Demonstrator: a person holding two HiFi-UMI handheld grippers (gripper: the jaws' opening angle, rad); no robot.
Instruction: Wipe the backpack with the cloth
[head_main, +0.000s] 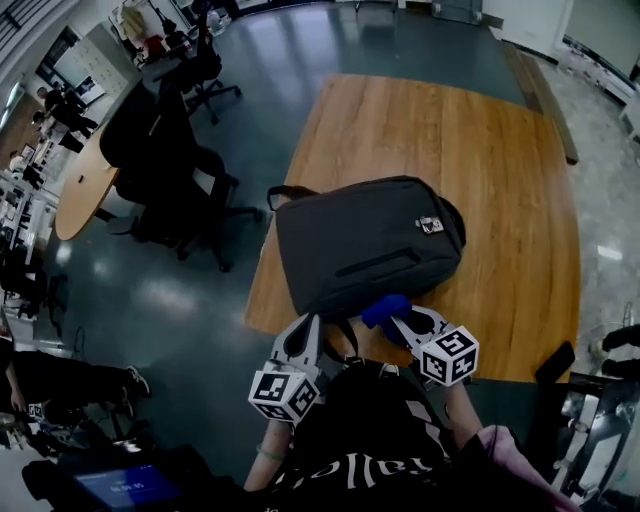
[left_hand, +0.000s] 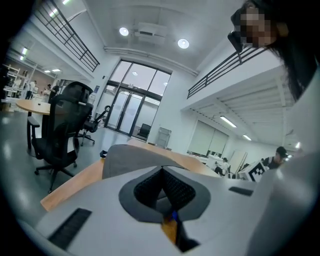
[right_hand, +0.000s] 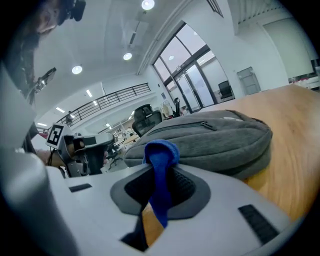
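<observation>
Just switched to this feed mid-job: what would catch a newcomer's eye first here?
The dark grey fabric backpack lying flat at the near-left corner of the light wooden table dominates. Next, the bright blue cloth pinched in the right gripper, just short of the backpack's near side. The left gripper sits beside it, fingers closed on nothing.

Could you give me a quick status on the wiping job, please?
Right gripper shut on blue cloth, close by the backpack. Left gripper shut, empty. Backpack flat on table, nothing blocking.
</observation>
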